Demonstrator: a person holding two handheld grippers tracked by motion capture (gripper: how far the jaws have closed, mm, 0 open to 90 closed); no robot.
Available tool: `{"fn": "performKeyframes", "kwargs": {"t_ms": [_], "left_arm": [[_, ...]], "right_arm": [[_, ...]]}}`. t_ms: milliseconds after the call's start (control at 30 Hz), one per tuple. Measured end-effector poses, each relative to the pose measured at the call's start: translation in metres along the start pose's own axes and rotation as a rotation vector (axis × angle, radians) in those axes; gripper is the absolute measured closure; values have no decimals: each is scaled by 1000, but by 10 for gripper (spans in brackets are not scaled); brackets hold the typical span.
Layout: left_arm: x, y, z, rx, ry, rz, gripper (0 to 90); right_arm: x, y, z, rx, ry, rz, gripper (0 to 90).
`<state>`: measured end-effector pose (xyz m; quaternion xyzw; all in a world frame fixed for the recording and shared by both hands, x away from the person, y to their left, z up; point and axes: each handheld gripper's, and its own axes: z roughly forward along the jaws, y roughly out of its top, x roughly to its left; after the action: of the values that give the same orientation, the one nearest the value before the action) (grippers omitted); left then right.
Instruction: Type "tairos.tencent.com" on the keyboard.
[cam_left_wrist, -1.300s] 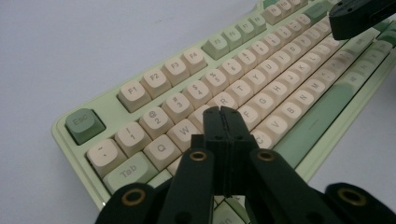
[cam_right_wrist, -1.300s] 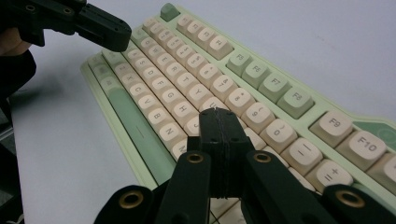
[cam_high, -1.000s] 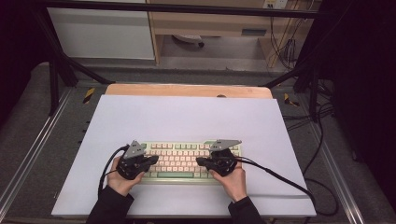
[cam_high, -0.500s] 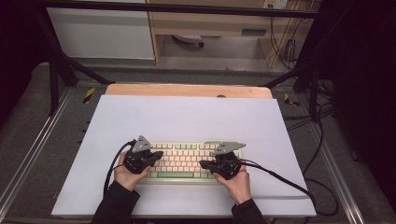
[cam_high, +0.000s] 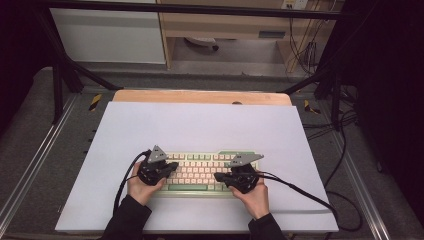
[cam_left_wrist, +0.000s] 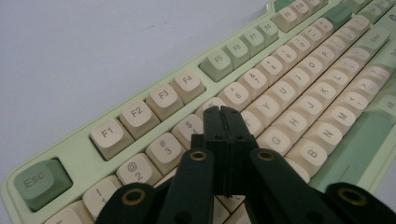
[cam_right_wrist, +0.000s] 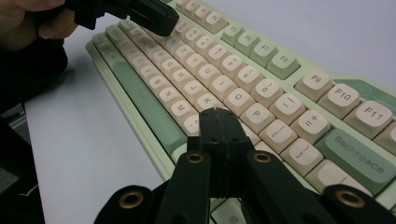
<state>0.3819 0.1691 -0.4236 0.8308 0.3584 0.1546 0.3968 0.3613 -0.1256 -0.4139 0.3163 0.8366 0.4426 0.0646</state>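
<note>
High view first, from the left: a white sheet (cam_high: 200, 125) covers the table (cam_high: 200, 96), and near its front edge lies a pale green keyboard (cam_high: 197, 188) with cream keys. The left hand (cam_high: 141, 187) holds the left gripper (cam_high: 171, 166) over the keyboard's left end, a black cable looping back from it toward the sleeve. In the left gripper view its jaws are pressed flat together with nothing between them, the tips (cam_left_wrist: 225, 112) hanging just over the number row (about at the 4 and 5 keys); whether they touch a key I cannot tell. Further right, the green spacebar (cam_high: 187, 187) sits between the two hands. At the keyboard's right end the right hand (cam_high: 256, 197) holds the right gripper (cam_high: 220, 176), jaws likewise fully closed and empty, tips (cam_right_wrist: 219, 112) above the keys near P and L.
</note>
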Motion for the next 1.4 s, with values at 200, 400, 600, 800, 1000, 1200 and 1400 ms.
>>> {"fn": "performKeyframes", "kwargs": {"t_ms": [200, 400, 600, 800, 1000, 1200, 1400], "left_arm": [[-3, -1, 4, 9, 0, 8, 900], [-4, -2, 7, 18, 0, 21, 900], [-4, -3, 5, 8, -6, 21, 900], [-5, -5, -6, -11, -13, 23, 900], [-5, -9, -14, -18, -19, 18, 900], [-2, -14, -22, -25, -22, 8, 900], [0, -16, -28, -34, -17, 0, 900]], "right_arm": [[0, -1, 0, 5, 1, -1, 900], [-1, -1, -1, 1, -3, -3, 900], [-1, -1, -1, -4, -5, 0, 900], [-1, -1, 0, -6, -9, -4, 900], [-1, 0, 0, -10, -12, 4, 900], [-3, 1, 1, -16, -17, 12, 900], [-5, 1, 4, -10, -25, 22, 900]]}}
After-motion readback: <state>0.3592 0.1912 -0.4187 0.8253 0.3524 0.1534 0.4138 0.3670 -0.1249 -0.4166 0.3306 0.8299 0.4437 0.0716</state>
